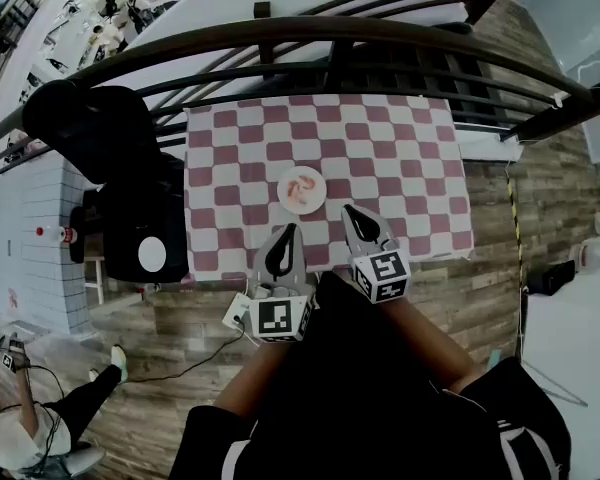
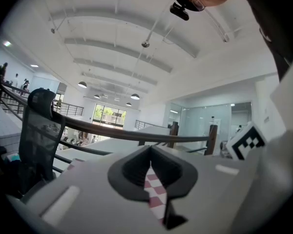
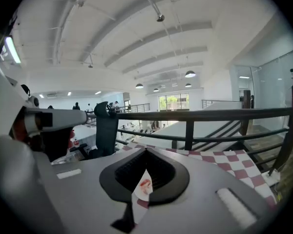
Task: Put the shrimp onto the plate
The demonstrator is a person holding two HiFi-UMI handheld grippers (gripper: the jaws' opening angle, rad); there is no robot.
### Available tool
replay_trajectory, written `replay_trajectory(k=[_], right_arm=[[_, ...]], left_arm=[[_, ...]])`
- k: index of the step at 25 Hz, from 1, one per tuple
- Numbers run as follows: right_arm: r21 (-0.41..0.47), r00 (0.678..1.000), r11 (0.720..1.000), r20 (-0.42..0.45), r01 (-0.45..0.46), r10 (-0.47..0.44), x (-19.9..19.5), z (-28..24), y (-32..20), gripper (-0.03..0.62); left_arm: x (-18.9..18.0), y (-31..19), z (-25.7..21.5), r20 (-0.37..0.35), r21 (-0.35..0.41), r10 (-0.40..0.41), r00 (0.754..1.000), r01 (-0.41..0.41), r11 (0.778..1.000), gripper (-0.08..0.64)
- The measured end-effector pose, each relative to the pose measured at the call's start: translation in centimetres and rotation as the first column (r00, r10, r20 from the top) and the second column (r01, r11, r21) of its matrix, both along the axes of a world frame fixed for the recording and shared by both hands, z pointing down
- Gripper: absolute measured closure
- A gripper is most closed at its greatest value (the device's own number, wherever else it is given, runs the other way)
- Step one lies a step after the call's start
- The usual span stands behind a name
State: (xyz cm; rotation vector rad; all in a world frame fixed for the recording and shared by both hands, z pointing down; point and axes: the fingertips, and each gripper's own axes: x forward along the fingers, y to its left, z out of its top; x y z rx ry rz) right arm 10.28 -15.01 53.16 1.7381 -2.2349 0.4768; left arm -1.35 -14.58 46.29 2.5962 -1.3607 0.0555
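Red-white checkered tablecloth [image 1: 380, 158] fills mid-frame, with the shrimp [image 1: 302, 186] lying on the white plate [image 1: 287, 197] at its centre. Left gripper [image 1: 291, 231] and right gripper [image 1: 351, 213] sit just below the plate. Both have jaws pressed together, nothing pinched.

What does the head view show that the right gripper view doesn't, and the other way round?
Only the head view: the whole plate on the checkered cloth, with the left gripper and right gripper short of it. Only the right gripper view: the ceiling lamps. Both: the shrimp on the plate, the railing.
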Motion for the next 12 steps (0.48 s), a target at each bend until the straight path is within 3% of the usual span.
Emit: replay_trajectory(k=[5, 12], right_arm=[[0.142, 0.998, 0.989, -0.031, -0.046, 0.051, 0.4, -5.5, 2.3, 0.594], [0.29, 0.985, 0.948, -0.078, -0.127, 0.156, 1.6, -10.5, 4.5, 0.594]], left_arm=[[0.9, 0.0, -2.6, -0.019, 0.073, 0.035, 0.999, -0.033, 0.997, 0.551], [3.0, 1.0, -4.4, -0.024, 0.133, 0.115, 0.993, -0.111, 0.985, 0.551]])
